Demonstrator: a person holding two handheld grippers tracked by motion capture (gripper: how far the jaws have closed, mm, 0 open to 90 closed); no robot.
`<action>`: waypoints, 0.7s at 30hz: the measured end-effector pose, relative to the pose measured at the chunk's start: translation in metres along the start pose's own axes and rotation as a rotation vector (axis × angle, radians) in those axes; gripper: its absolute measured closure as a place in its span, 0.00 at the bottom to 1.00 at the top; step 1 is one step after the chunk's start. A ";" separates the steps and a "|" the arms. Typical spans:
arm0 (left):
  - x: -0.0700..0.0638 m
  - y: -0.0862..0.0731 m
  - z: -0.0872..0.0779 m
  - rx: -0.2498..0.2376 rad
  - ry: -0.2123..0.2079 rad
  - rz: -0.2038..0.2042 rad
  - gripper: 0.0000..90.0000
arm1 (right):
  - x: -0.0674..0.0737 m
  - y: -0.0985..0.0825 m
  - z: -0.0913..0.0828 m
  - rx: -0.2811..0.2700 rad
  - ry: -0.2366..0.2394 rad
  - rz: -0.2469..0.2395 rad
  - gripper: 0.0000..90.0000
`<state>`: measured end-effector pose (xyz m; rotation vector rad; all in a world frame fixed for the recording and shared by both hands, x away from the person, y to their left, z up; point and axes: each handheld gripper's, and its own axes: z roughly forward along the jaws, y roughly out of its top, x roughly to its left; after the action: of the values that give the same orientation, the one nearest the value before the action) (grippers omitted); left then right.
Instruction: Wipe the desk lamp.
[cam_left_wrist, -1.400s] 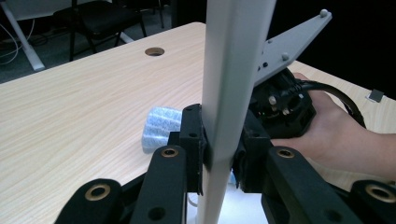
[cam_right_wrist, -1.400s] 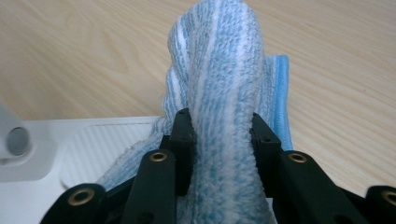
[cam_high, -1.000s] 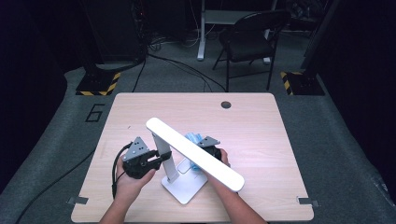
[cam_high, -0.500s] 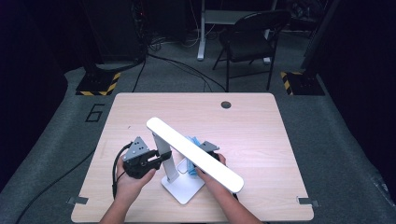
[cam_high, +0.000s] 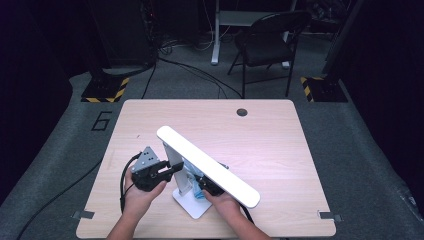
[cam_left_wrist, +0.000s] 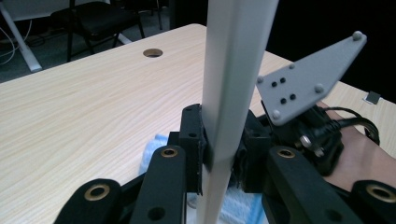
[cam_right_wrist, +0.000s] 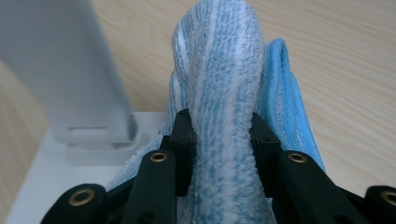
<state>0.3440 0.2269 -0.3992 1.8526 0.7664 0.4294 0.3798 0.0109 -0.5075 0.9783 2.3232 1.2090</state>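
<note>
A white desk lamp stands near the table's front edge, with a long white light bar (cam_high: 207, 165) slanting over a square base (cam_high: 192, 204). My left gripper (cam_high: 172, 169) is shut on the lamp's upright post (cam_left_wrist: 229, 112), its jaws pressing both sides. My right gripper (cam_high: 204, 186) sits under the light bar and is partly hidden by it. In the right gripper view it is shut on a bunched blue and white cloth (cam_right_wrist: 219, 116), which rests against the lamp base (cam_right_wrist: 51, 177) beside the foot of the post (cam_right_wrist: 74, 84).
The wooden table (cam_high: 260, 135) has a round cable hole (cam_high: 242, 112) at the back. A dark chair (cam_high: 267, 40) and cables stand on the floor behind. The other hand's gripper with its grey plate (cam_left_wrist: 310, 79) shows close behind the post in the left gripper view.
My right gripper with the cloth has slid leftward and toward the front, going further under the light bar. The left gripper and the lamp have stayed still.
</note>
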 end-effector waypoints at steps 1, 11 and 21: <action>0.000 0.000 0.000 0.002 -0.002 0.000 0.84 | 0.003 0.000 -0.001 0.002 0.011 0.003 0.76; 0.000 0.000 0.000 -0.001 -0.002 0.003 0.84 | 0.008 -0.002 -0.002 -0.008 0.027 -0.003 0.76; 0.001 -0.002 -0.001 -0.003 -0.009 0.004 0.84 | 0.002 -0.001 0.000 0.004 0.027 -0.034 0.76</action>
<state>0.3434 0.2286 -0.4003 1.8524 0.7555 0.4247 0.3780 0.0117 -0.5081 0.9259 2.3541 1.2130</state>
